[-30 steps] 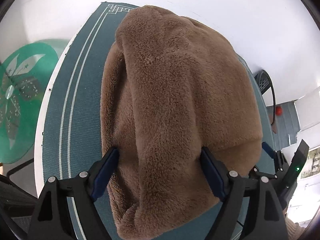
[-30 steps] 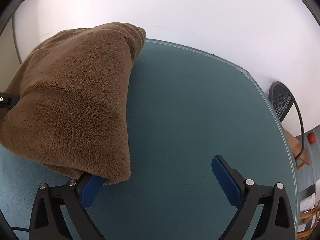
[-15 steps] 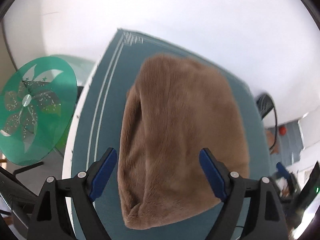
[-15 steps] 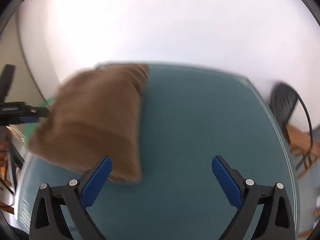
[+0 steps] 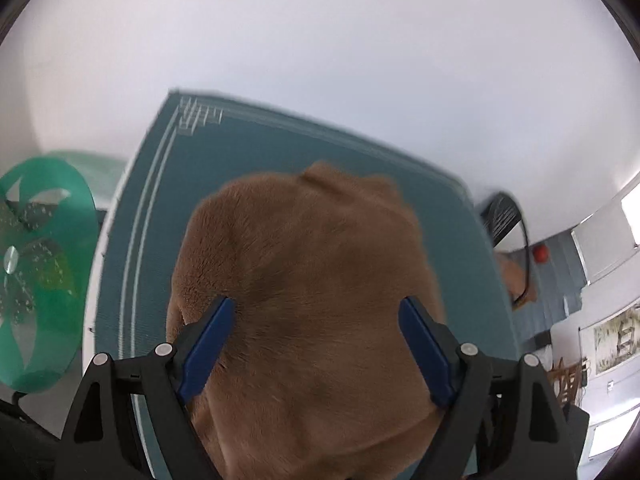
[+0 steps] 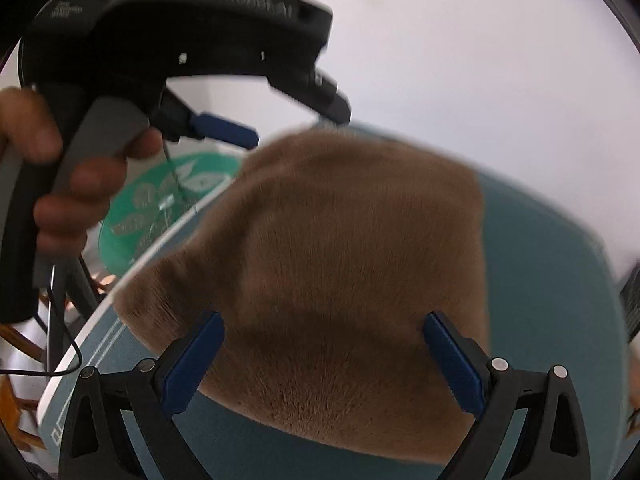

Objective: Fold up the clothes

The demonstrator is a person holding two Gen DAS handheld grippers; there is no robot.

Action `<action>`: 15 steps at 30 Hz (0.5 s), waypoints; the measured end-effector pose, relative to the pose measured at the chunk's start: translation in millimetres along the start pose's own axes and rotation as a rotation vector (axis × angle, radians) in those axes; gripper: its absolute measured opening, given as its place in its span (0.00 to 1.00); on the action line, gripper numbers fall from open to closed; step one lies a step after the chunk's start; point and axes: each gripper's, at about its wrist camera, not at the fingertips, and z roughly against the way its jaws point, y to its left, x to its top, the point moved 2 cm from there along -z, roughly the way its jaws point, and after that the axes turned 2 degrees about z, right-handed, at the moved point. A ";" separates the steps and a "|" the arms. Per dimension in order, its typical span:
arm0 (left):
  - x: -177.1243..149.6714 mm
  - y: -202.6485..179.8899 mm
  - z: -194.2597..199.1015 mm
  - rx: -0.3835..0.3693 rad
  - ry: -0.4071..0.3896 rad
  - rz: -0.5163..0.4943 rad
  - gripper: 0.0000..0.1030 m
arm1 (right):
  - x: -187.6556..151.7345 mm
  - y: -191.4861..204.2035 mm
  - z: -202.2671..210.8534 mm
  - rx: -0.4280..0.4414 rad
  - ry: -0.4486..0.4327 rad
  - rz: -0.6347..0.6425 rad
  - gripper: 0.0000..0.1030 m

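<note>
- Both grippers are sitting higher and farther from the folded brown fleece garment (image 5: 304, 296) than a second ago.
- The left gripper (image 5: 316, 344) and the right gripper (image 6: 320, 360) are hovering with fingers spread, grasping nothing.
- The garment is lying bunched on the teal-covered desk (image 5: 160, 208).
- Soft, bulky and light, it is likely asking for a pinch at a near edge.
- Beyond, a hand (image 6: 76, 176) is holding the left gripper's handle.

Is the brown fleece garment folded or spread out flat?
Folded: the brown fleece garment lies as a compact bundle on the teal mat, neither gripper holding it.
</note>
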 end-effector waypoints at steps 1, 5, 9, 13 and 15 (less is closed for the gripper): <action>-0.9 3.2 -9.9 0.022 0.027 0.001 0.85 | -3.9 -1.9 -4.6 0.008 0.006 -0.012 0.99; -9.2 11.6 -39.5 0.097 0.082 -0.031 0.85 | -12.7 1.0 -13.6 0.011 -0.007 0.003 0.99; -11.4 12.3 -47.6 0.108 0.081 -0.071 0.86 | -15.0 4.5 -17.0 0.005 -0.017 -0.011 0.99; -11.2 19.6 -48.9 0.082 0.086 -0.052 0.89 | -18.8 6.6 -18.6 0.011 -0.030 -0.003 0.99; -11.5 21.0 -43.6 0.076 0.085 -0.043 0.89 | -20.2 7.5 -18.8 0.013 -0.033 -0.001 0.99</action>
